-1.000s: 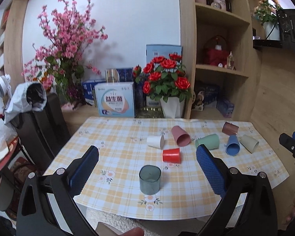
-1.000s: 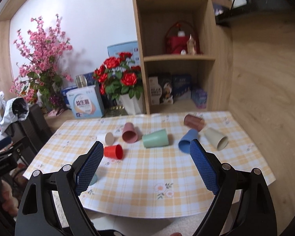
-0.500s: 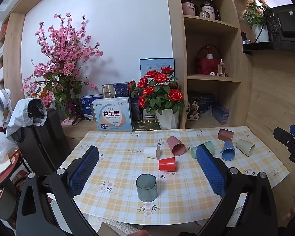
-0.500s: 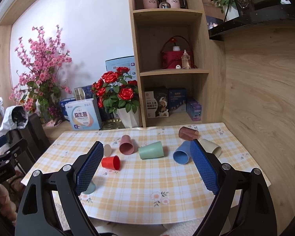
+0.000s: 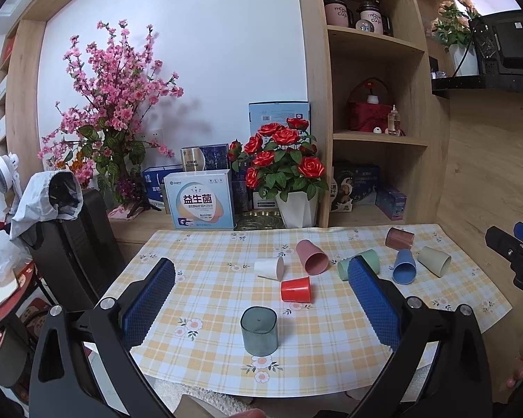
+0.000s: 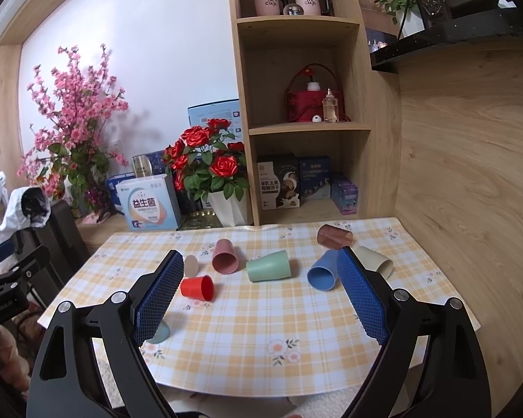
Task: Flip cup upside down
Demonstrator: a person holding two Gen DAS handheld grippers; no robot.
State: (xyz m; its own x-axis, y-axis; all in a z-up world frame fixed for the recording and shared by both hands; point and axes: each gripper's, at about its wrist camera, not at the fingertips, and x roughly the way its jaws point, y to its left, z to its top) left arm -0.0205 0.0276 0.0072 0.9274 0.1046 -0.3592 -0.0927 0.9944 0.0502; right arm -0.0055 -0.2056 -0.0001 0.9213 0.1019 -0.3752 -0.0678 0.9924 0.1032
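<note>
- Grey translucent cup [image 5: 259, 331] standing base-up near front edge of surface [image 5: 331, 331]; looks already flipped.
- Red cup [image 5: 295, 289], pink cup [image 5: 312, 257], green cup [image 6: 268, 270], blue cup [image 6: 323, 273] on their sides, mid-surface.
- Left gripper [image 5: 261, 304] spread wide, empty, short of the cups.
- Right gripper [image 6: 258, 296] same: spread, holding nothing.
- Risks: side-lying cups prob roll if nudged; close neighbours could get knocked during reach; grey cup near edge, could tip off.
</note>
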